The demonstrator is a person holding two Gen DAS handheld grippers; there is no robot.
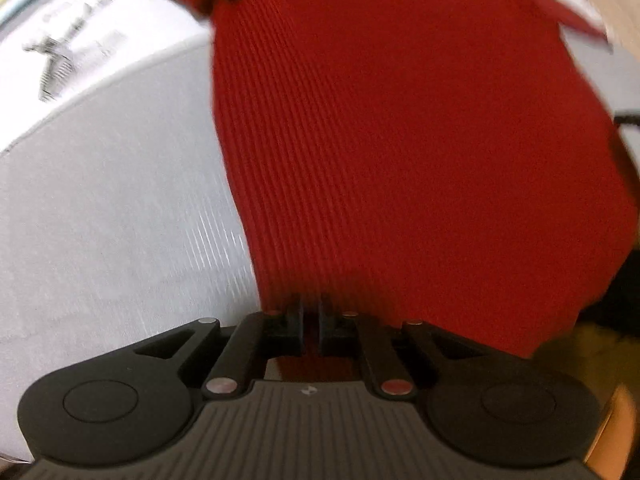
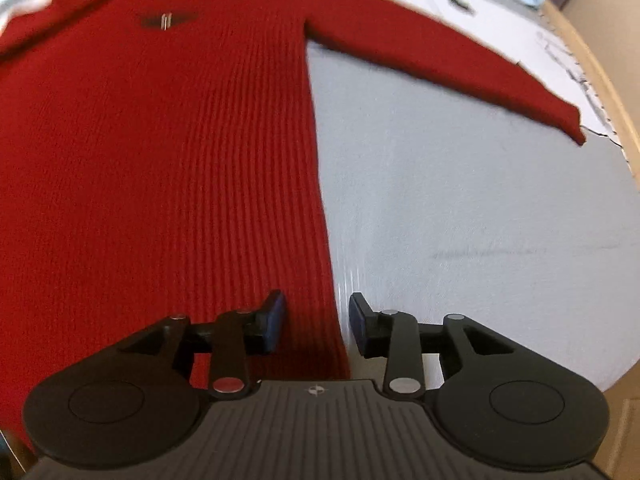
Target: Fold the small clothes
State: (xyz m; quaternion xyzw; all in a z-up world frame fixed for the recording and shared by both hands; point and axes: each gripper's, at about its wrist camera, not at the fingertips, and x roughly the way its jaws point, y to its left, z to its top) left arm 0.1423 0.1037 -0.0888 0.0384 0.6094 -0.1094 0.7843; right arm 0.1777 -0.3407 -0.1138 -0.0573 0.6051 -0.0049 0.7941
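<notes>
On pale cloth — red ribbed sweater.

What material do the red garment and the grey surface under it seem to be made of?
Red garment: seems a ribbed knit, perhaps wool or acrylic, matte; the parallel lengthwise ribs are the sign. Grey surface: probably a matte woven cloth or mat; faint fine lines show, but blur leaves it open.

Left wrist view: close over the red sweater, facing along its ribbed body, white table cover left of it. Right wrist view: low over the sweater's right edge, facing toward its collar. Both share sweater and cover.
</notes>
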